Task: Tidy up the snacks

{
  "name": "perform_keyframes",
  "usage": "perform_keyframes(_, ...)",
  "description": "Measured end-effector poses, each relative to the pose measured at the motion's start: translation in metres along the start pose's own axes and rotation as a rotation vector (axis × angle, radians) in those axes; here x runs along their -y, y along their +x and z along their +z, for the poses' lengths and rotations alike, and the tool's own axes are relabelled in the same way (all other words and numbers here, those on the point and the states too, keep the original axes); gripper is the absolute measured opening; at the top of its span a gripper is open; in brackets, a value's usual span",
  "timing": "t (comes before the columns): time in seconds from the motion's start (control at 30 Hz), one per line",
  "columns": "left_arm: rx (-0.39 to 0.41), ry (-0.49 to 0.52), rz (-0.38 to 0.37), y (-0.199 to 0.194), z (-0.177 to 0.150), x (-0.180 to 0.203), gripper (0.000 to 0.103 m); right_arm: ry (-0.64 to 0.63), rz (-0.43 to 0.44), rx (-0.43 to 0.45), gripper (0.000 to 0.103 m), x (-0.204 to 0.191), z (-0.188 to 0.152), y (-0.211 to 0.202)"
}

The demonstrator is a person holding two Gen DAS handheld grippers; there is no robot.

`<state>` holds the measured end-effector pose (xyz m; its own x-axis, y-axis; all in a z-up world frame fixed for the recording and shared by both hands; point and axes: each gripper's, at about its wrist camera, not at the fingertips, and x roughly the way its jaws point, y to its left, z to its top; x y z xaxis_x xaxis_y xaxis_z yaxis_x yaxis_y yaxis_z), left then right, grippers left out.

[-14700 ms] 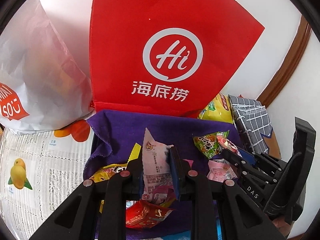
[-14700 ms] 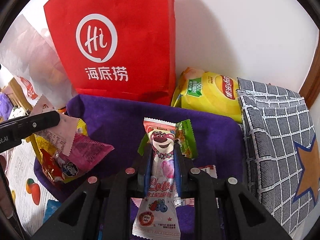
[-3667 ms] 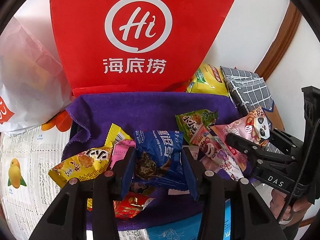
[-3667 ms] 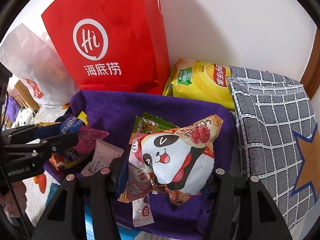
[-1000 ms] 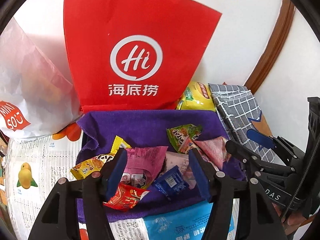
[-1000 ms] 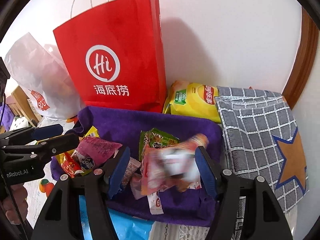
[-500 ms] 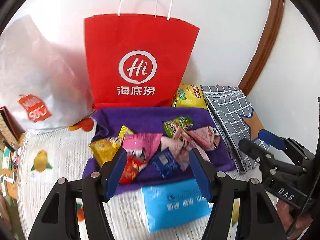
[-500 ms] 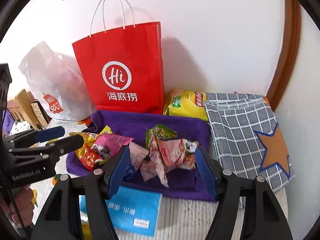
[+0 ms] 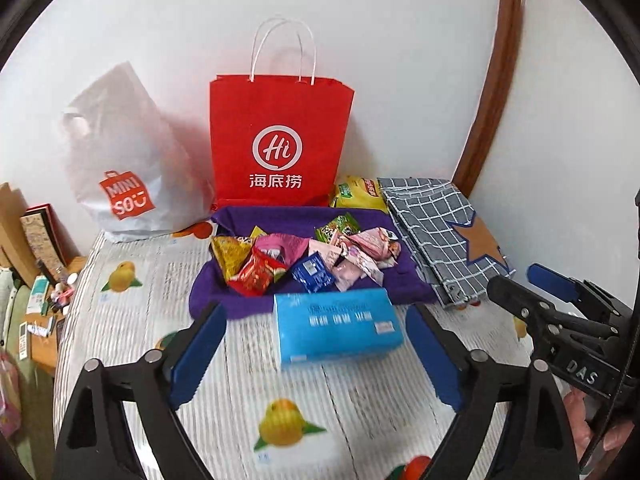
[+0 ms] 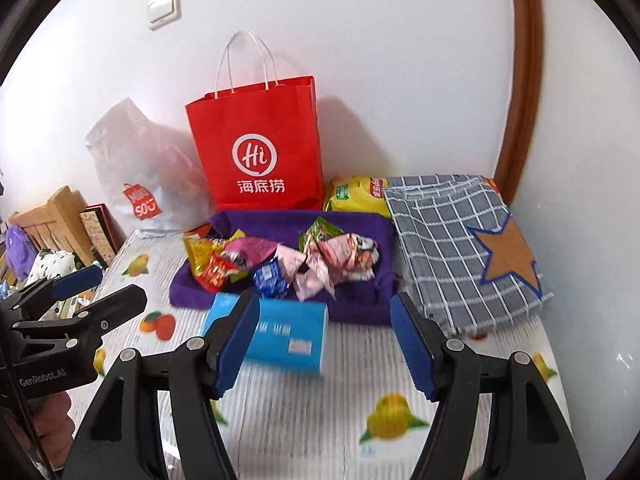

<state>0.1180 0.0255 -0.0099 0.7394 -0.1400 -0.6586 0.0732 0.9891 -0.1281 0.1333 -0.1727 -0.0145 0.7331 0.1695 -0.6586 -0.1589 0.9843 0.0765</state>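
Several snack packets lie in a heap [image 9: 304, 260] on a purple cloth [image 9: 216, 292] at the back of the table; the heap also shows in the right wrist view [image 10: 288, 264] on the purple cloth [image 10: 360, 232]. Among them are a yellow packet [image 9: 230, 256], a red one [image 9: 258, 276], a blue one [image 9: 314, 278] and pink ones [image 9: 360, 256]. My left gripper [image 9: 316, 356] is open and empty, well back from the cloth. My right gripper [image 10: 324, 340] is open and empty, also held back from the cloth.
A blue tissue pack [image 9: 336, 328] lies in front of the cloth. A red paper bag [image 9: 278, 140], a white Miniso bag [image 9: 120, 168], a yellow chips bag [image 9: 358, 194] and a grey checked cloth [image 9: 436, 228] stand around it. Clutter lies off the table's left edge [image 9: 40, 300].
Both grippers, which held snacks earlier, have let them go onto the purple cloth and have pulled back and up from it, so the whole table shows now.
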Motion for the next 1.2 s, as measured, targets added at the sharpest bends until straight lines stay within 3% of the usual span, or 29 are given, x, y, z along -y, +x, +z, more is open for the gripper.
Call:
perform_keyframes(0.37,0.029,0.016,0.023,-0.042,-0.038,0.021,0.096,-0.016,-0.027,0.031,0.096,0.005,-0.043,-0.049)
perform_keyframes(0.67,0.060,0.017,0.042,-0.059,-0.039,0.024,0.096,-0.016,-0.047,0.068,0.100,0.008,-0.049,-0.071)
perform_keyframes(1.2,0.070,0.020,0.046,-0.066,-0.040,0.025,0.096,-0.013,-0.043,0.066,0.100,0.006,-0.053,-0.074)
